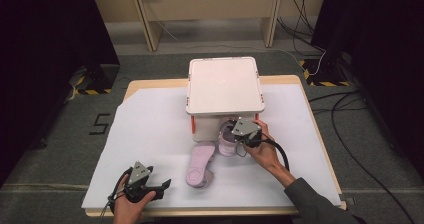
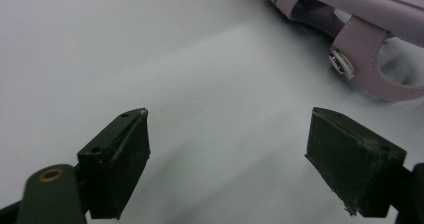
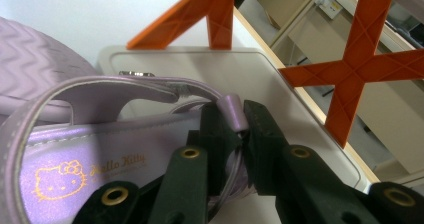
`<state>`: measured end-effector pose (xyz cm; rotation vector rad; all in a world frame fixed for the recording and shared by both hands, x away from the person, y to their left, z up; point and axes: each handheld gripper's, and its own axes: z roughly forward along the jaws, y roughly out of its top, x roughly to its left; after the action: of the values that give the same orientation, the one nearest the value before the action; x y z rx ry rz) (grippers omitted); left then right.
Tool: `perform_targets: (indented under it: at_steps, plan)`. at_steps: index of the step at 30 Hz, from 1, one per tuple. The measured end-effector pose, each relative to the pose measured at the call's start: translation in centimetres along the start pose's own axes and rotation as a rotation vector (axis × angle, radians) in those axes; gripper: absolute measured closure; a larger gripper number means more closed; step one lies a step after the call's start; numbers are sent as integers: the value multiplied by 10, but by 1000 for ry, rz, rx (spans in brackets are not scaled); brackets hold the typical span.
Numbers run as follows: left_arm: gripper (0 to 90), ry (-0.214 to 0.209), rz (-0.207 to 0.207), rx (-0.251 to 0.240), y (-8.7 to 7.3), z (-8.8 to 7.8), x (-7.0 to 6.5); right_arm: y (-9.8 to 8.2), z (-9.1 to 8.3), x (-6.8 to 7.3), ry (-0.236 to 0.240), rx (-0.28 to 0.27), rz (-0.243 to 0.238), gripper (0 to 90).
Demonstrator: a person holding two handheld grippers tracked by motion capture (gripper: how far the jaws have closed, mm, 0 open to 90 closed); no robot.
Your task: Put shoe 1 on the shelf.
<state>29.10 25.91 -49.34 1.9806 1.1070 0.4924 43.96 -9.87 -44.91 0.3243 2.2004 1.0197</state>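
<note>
Two lilac sandals are in play. One sandal [image 1: 201,165] lies upside down on the white table cover [image 1: 150,134], in front of the rack; its strap and buckle [image 2: 360,59] reach into the left gripper view at the upper right. My right gripper [image 1: 234,135] [image 3: 239,129] is shut on a thin strap of the other sandal [image 1: 227,144] [image 3: 100,154], at the mouth of the rack's lower shelf [image 3: 200,69]. My left gripper [image 1: 164,186] [image 2: 230,159] stands open and empty near the table's front left, its jaws pointing towards the lying sandal.
A white two-level shoe rack [image 1: 225,84] with orange cross-shaped side braces [image 3: 360,64] stands at the back middle of the table. Beyond the table are a wooden bench [image 1: 210,4] and cables [image 1: 350,109] on the floor at the right.
</note>
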Motion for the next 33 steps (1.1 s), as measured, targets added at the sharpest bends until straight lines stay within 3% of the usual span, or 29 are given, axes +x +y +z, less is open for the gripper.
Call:
perform_targets:
  at_steps: [2, 3, 4, 10, 13, 16, 18, 21, 22, 24, 25, 28, 29, 30, 33]
  plan:
    - [169, -1, 1, 1, 0, 0, 0, -2, 5, 1, -8, 13, -3, 782]
    - [169, -3, 2, 1, 0, 0, -1, -3, 8, 1, -1, 27, 4, 703]
    - [168, -3, 2, 1, 0, 0, -1, -3, 8, 1, -1, 27, 4, 703]
    - [168, -5, 6, 4, 0, 1, -2, -4, 5, 0, -2, 50, 85, 551]
    - [169, -4, 5, -1, 0, 0, -2, -3, -4, -2, 6, 42, 133, 492]
    - [168, -4, 6, 3, 0, 0, -1, -2, -12, -4, 3, 19, 149, 478]
    - [168, -9, 11, 3, 0, 0, -2, -1, -24, -5, 26, -15, 209, 424]
    - [168, -7, 13, 1, 0, 0, -2, -1, -33, -3, 49, -21, 249, 393]
    - [169, -6, 11, 1, 0, 0, -2, -4, -42, 1, 69, -24, 285, 360]
    - [168, -6, 10, 1, 0, 0, -2, -5, -44, 3, 81, -28, 298, 347]
    - [168, -7, 11, 0, 0, 0, -2, -11, -51, 9, 108, -26, 332, 301]
    - [168, -9, 12, 0, 0, 0, -3, -15, -55, 13, 126, -5, 341, 279]
    - [168, -8, 15, 5, 0, 0, -3, -20, -58, 17, 124, 22, 369, 221]
    - [169, -7, 13, 4, 0, 0, -3, -22, -58, 19, 128, 29, 375, 218]
    - [168, -8, 12, 4, 0, 0, -2, -28, -55, 28, 134, 57, 370, 195]
